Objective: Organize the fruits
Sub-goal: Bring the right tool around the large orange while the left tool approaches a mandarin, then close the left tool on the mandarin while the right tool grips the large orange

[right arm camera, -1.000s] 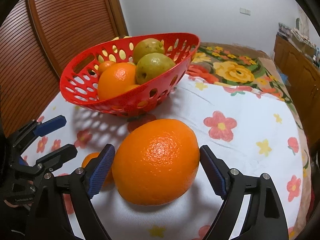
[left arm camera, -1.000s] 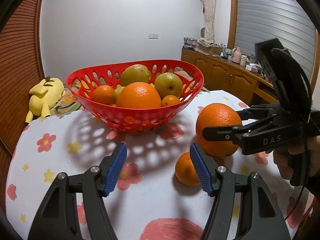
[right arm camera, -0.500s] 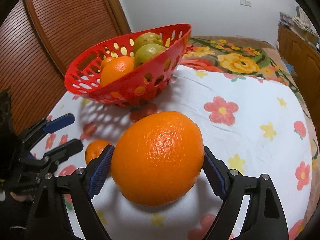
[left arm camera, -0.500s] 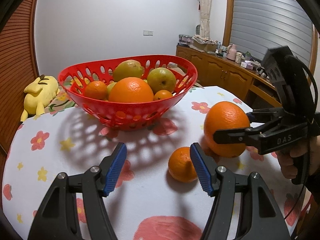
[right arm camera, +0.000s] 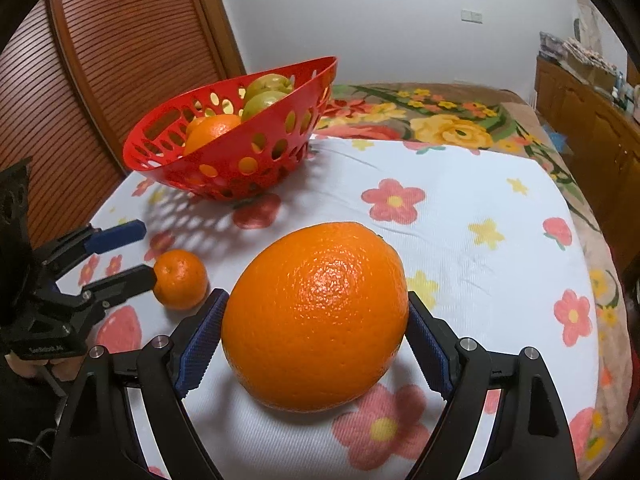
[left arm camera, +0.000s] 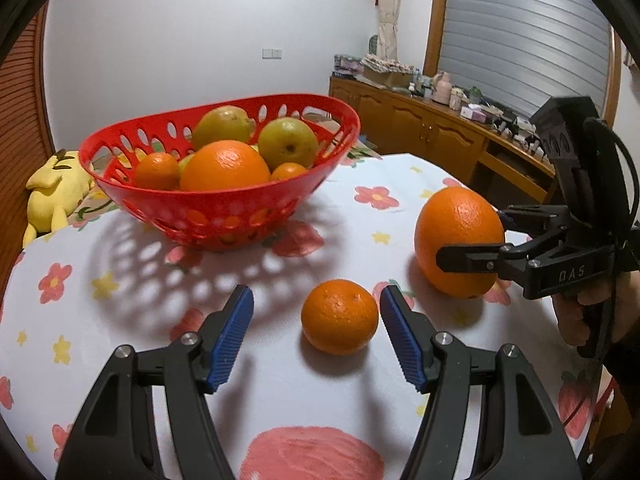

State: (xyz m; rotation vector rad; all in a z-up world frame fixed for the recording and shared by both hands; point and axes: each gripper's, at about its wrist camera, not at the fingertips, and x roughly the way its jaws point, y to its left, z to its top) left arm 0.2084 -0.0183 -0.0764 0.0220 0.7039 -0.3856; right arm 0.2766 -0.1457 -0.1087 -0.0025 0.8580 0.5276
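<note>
A red perforated basket (left arm camera: pixel 224 216) (right arm camera: pixel 256 160) holds several oranges and green-yellow fruits at the far side of the flowered tablecloth. A small orange (left arm camera: pixel 340 316) (right arm camera: pixel 180 280) lies on the cloth between the pads of my open left gripper (left arm camera: pixel 316 336), nearer the right pad, untouched. My right gripper (right arm camera: pixel 314 338) is shut on a large orange (right arm camera: pixel 316 316) (left arm camera: pixel 460 240), which sits at or just above the cloth. In the right wrist view the left gripper (right arm camera: pixel 124 256) shows at the left, straddling the small orange.
A yellow plush toy (left arm camera: pixel 56 192) lies beyond the table's far left edge. A wooden sideboard (left arm camera: pixel 440 136) with clutter stands at the right. A floral blanket (right arm camera: pixel 440 120) lies behind the table. Wooden slatted doors (right arm camera: pixel 120 60) are at the left.
The left gripper moved right, so the small orange now sits between its pads. The right gripper closed in against the large orange and moved back from the basket.
</note>
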